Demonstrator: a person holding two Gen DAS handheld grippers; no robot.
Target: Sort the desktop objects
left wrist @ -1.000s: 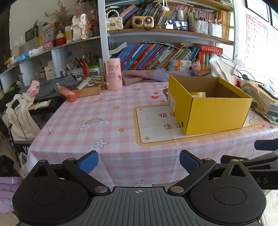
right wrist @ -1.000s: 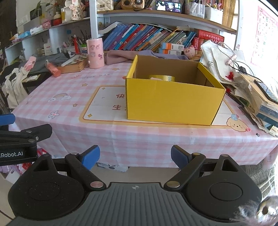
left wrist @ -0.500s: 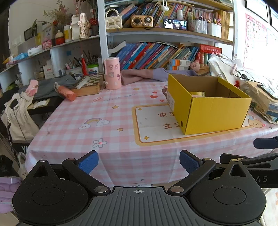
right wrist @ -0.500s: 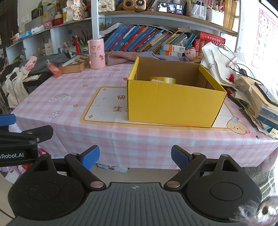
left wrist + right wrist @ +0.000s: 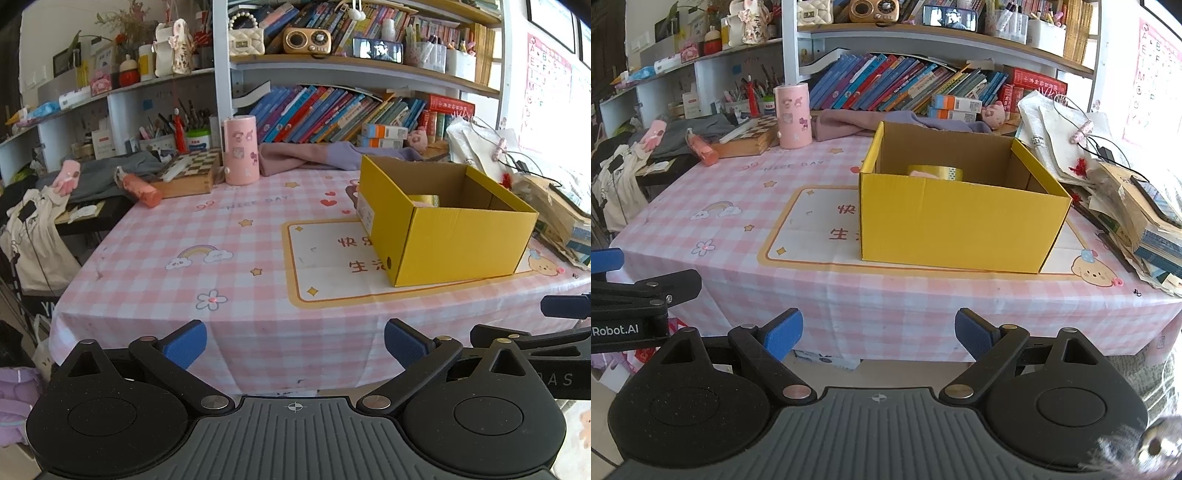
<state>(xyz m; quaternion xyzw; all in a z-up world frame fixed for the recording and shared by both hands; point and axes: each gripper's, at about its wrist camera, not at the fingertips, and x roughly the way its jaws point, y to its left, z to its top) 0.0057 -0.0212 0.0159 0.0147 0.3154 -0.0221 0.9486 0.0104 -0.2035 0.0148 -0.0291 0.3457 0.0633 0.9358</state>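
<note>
Both grippers hang short of the desk's [image 5: 155,266] near edge — your left gripper [image 5: 294,345] and right gripper [image 5: 878,334] spread wide, holding nothing. The yellow box [image 5: 960,225] sits right of centre, a tape roll [image 5: 936,172] inside. Loose items — pink cup [image 5: 240,149], orange bottle [image 5: 142,188] — wait far left; reach level and centre each before closing.

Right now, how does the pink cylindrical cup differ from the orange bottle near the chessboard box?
The pink cylindrical cup stands upright; the orange bottle lies on its side. The cup is pale pink with cartoon stickers and looks wider; the bottle is salmon-orange, plain and slimmer. The cup stands right of the chessboard box, the bottle left of it at the table's edge. Both sit at the far side of the checked tablecloth, outside the yellow cardboard box.
</note>
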